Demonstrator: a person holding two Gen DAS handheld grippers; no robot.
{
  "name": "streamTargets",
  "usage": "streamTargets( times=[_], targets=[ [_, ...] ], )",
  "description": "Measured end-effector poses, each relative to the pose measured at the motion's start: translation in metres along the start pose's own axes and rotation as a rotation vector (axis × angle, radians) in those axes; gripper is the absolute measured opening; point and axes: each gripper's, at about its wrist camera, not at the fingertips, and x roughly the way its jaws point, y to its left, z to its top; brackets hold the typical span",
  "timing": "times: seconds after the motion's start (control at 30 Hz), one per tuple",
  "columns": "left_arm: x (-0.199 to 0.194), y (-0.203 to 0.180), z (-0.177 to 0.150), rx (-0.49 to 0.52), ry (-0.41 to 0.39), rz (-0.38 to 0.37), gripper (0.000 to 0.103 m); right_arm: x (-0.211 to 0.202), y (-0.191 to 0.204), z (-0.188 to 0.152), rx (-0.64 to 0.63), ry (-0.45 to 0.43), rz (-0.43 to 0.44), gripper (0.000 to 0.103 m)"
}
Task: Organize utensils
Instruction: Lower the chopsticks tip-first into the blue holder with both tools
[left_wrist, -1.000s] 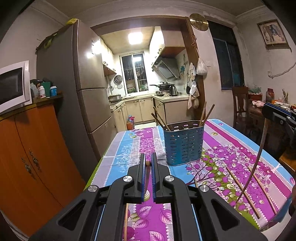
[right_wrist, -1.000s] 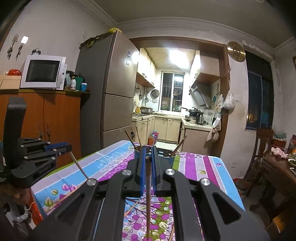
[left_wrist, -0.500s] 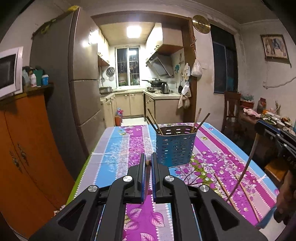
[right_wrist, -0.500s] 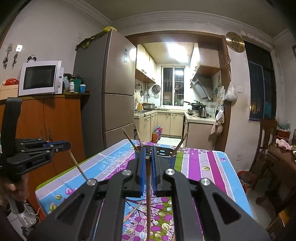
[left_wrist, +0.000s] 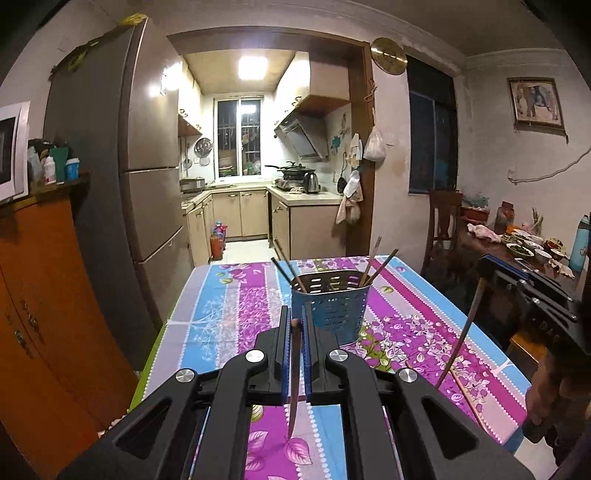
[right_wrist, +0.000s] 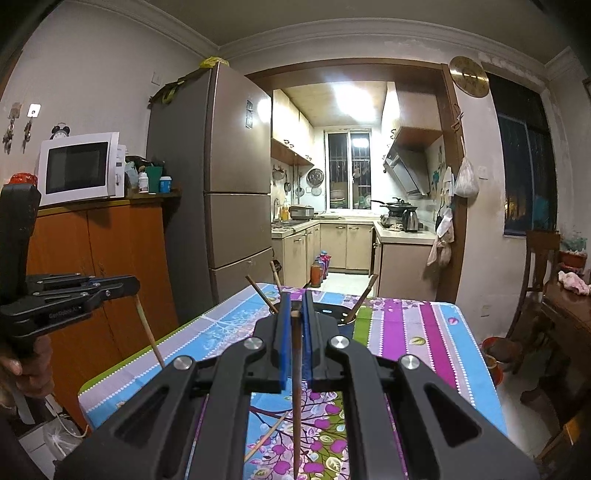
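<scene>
The left gripper (left_wrist: 294, 325) is closed on a dark wooden chopstick (left_wrist: 293, 384), which hangs down between its blue-lined fingers (left_wrist: 283, 354) with its thin tip above the flowered tablecloth (left_wrist: 229, 314). The chopstick's blunt top end pokes out just above the fingertips.

The right gripper (right_wrist: 294, 314) is likewise clamped on a second chopstick (right_wrist: 296, 391), which hangs point down over the near part of the table. In the left wrist view the right gripper (left_wrist: 495, 269) shows at the far right edge, above the right side of the table, with its chopstick slanting down from it. In the right wrist view the left gripper (right_wrist: 122, 286) shows at the left, off the left edge of the table, with a pale chopstick angled below it and a hand (right_wrist: 29, 362) on its grip.

A blue perforated utensil holder (left_wrist: 330, 302) stands upright near the middle of the table, just beyond the left gripper's fingers. Several chopsticks lean out of it, two to the left and two to the right. Two loose chopsticks (left_wrist: 465, 391) lie flat on the cloth at the near right, well apart from the holder.

A tall refrigerator (left_wrist: 147, 206) stands to the left of the table, with an orange cabinet (left_wrist: 40, 314) nearer left, and a lit kitchen lies beyond the far end.
</scene>
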Motion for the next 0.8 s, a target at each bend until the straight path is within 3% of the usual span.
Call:
streamTargets(
  times=[0.2,0.37,0.6,0.8],
  targets=[
    [0.005,-0.011,0.001,0.013,0.002,-0.029,0.007,0.004,-0.003,-0.001,0.008,0.016,0.010,0.005],
    [0.017,-0.022,0.021,0.031,-0.025,-0.086,0.007,0.015,-0.004,0.012,0.014,0.005,0.022,0.005],
    [0.037,-0.038,0.090,0.052,-0.172,-0.111,0.007,0.040,-0.017,0.065,0.029,-0.092,0.005,0.005],
    [0.066,-0.044,0.146,0.054,-0.285,-0.084,0.007,0.071,-0.038,0.112,0.059,-0.197,-0.030,0.005]
  ],
)
